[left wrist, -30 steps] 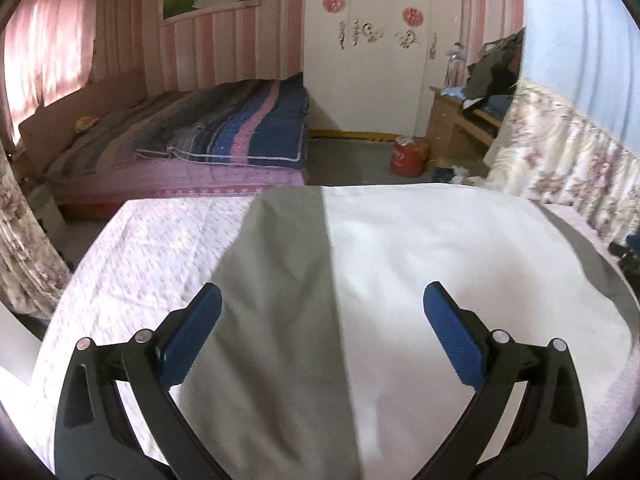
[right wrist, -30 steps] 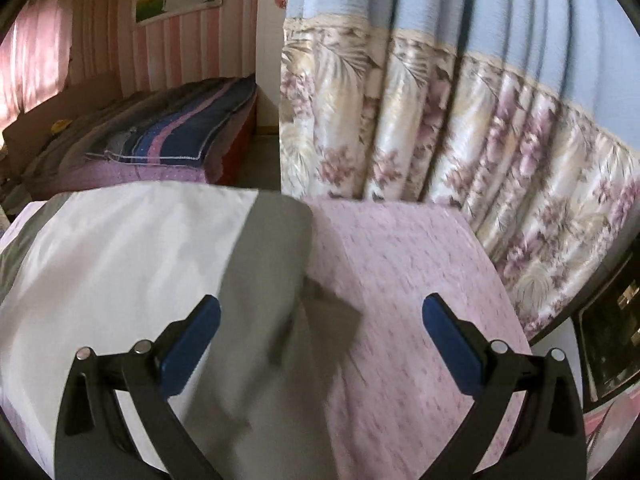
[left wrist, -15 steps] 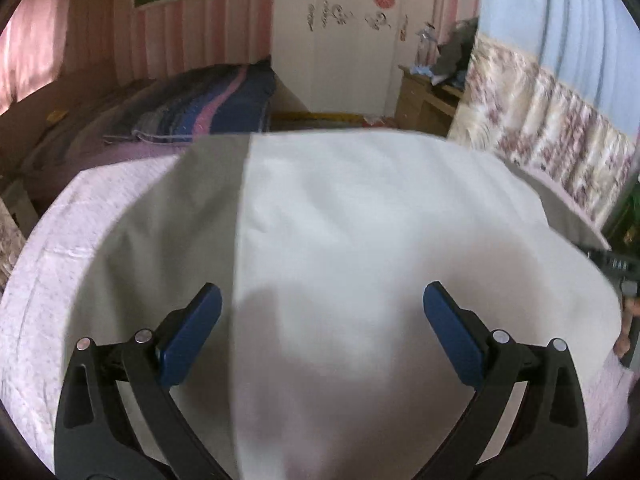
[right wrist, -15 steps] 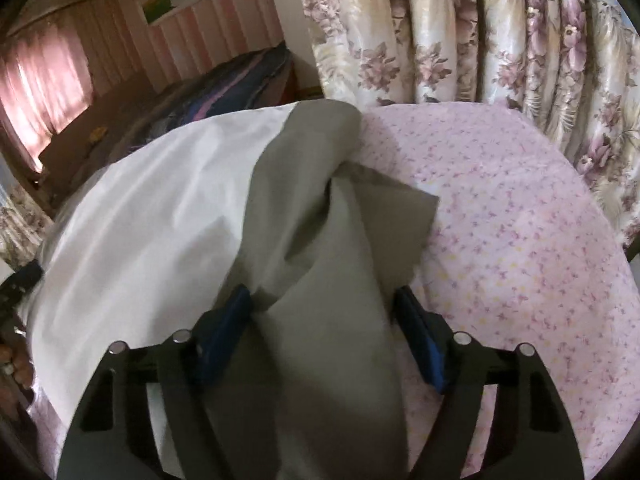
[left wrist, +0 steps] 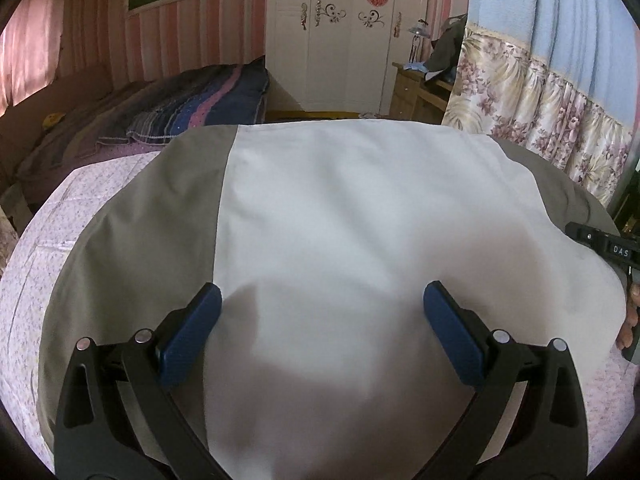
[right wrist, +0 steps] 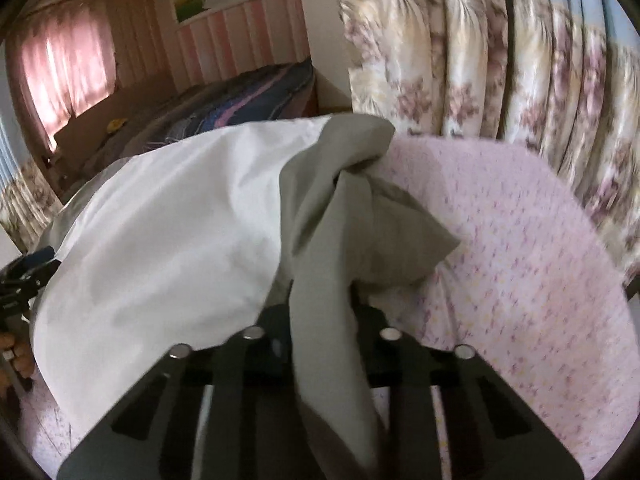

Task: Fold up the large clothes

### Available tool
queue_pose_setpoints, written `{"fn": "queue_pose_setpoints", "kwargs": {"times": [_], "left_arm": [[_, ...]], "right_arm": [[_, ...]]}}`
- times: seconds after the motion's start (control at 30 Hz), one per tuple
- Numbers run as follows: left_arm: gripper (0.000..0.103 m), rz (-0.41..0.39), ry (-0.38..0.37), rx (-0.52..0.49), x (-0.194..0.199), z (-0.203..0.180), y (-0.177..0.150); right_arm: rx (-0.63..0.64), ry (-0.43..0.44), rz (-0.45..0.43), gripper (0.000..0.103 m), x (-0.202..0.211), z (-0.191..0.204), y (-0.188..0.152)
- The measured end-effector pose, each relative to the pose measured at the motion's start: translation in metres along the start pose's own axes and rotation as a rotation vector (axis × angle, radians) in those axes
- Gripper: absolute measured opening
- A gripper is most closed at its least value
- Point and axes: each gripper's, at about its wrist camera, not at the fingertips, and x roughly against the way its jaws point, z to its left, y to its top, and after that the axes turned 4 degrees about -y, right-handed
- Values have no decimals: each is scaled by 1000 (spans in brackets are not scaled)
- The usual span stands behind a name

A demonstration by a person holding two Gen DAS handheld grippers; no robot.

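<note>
right gripper now clamped on garment (grey edge) | left gripper unchanged, wide

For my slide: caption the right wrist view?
Right gripper shut on the garment's grey sleeve, lifting it off the pink bedspread.

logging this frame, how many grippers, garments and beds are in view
grippers: 2 (left open over the garment, right shut on its grey sleeve)
garments: 1 (white and grey)
beds: 2 (pink-sheeted one under the garment, far one)
total: 5
</note>
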Motion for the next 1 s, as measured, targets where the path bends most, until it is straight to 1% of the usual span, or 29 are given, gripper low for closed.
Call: {"fn": "queue_pose_setpoints", "kwargs": {"times": [0.03,0.17,0.23,0.3,0.4,0.5,0.53,0.6,0.67,0.73,0.77,0.87,0.9,1.0], "left_arm": [[100,1,-3,1,1,-1,0],[100,5,-43,-2,5,-9,5],[100,-2,-72,-30,8,-23,11],[100,14,-93,-80,7,-46,17],[100,58,-33,-127,-11,-73,24],[100,153,-24,-90,-41,-83,26],[100,166,-2,-99,-48,-86,24],[100,161,17,-110,-55,-89,19],[100,158,8,-90,-54,-85,18],[100,132,-42,-29,-43,-73,22],[100,117,-51,-7,-35,-66,24],[100,31,-8,50,-1,-33,41],[100,2,22,72,14,-16,49],[100,-50,75,128,44,25,63]], "right_arm": [[-2,9,-2,12,2,1,2],[-84,75,-18,10,12,-9,12],[-112,110,-39,9,22,-11,21],[-123,136,-65,9,33,-7,32],[-137,199,-112,9,54,9,51],[-127,246,-133,9,67,27,66],[-115,258,-140,8,71,39,71],[-94,272,-141,8,75,54,76],[-91,297,-147,8,77,68,82],[-102,337,-150,8,79,81,86],[-106,353,-152,8,80,88,89],[-104,390,-158,8,84,109,93],[-108,408,-158,8,84,117,95],[-126,462,-155,8,79,144,97]]}}
